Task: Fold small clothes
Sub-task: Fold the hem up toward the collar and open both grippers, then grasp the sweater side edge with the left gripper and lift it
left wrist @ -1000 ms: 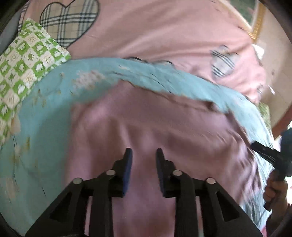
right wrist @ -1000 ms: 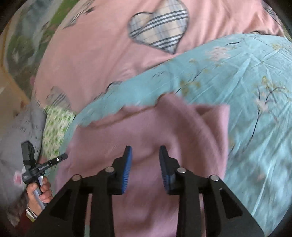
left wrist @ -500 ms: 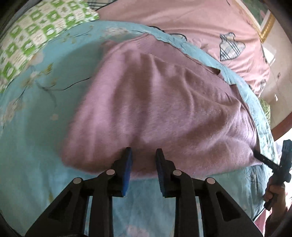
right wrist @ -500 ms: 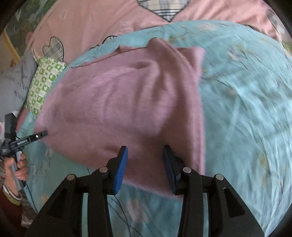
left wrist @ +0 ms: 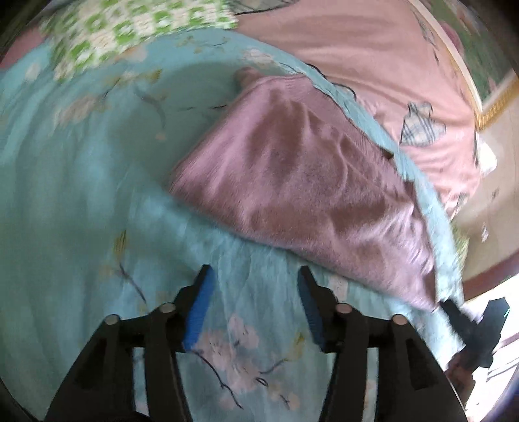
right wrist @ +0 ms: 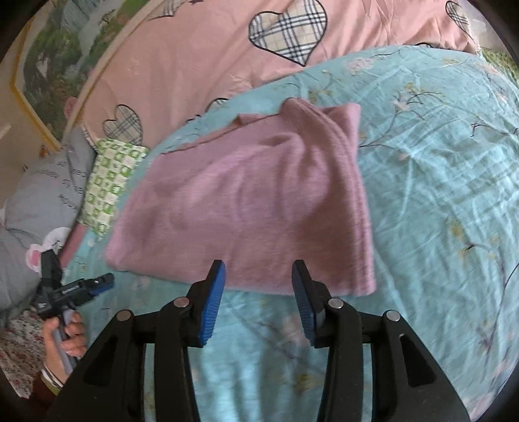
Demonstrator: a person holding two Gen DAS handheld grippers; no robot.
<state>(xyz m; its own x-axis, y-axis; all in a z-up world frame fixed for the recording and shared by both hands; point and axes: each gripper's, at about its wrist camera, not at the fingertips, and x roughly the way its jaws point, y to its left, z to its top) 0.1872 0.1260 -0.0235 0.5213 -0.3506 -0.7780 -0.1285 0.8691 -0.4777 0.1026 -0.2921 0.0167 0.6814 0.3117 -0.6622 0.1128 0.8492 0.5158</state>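
Observation:
A mauve knitted garment lies folded on the teal floral sheet. My left gripper hovers short of its near edge; its jaws are opening, with only sheet between them. In the right wrist view the garment fills the middle. My right gripper is at the garment's near edge, which shows in the gap between its jaws. Those jaws are opening too, and the pads do not press the cloth. Each view also shows the other gripper: the right one, and the left one held by a hand.
A pink cover with plaid hearts lies beyond the sheet. A green-and-white checked pillow and a grey cloth sit to the garment's left. A framed picture lines the wall.
Both grippers have drawn back off the garment toward the near side, and their jaws have widened. The garment now lies farther from the fingertips, folded flat on the sheet.

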